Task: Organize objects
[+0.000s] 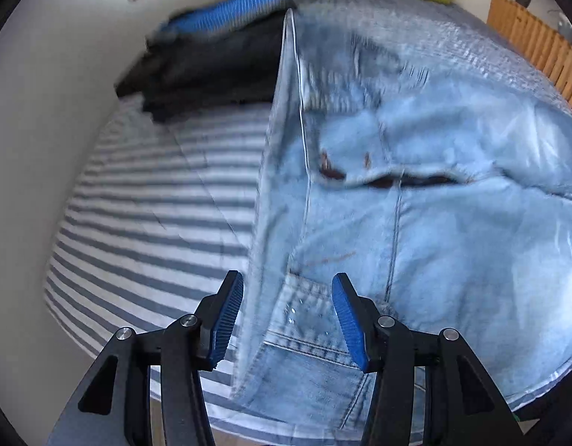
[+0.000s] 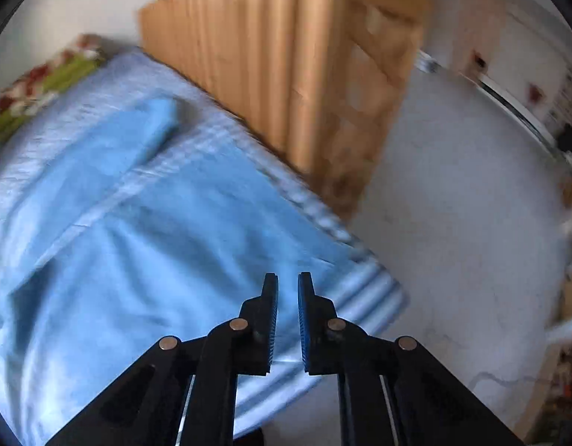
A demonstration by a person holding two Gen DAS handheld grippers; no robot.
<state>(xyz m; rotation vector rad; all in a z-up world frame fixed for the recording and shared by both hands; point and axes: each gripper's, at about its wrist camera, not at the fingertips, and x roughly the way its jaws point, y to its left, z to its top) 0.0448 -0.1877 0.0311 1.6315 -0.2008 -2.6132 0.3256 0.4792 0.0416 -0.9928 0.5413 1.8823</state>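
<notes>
Left gripper (image 1: 287,314), lower centre: matte black linkage arms w/ round silver pivot screws, ribbed blue pads (image 1: 348,321). Right gripper (image 2: 287,319), lower centre: same black build, silver screws, blue ribbed pads.

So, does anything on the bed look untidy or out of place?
Yes. The light blue denim jeans lie spread out and rumpled on the striped grey and white bedsheet, while the dark folded clothes behind them form a neat pile. The picture is blurred.
</notes>
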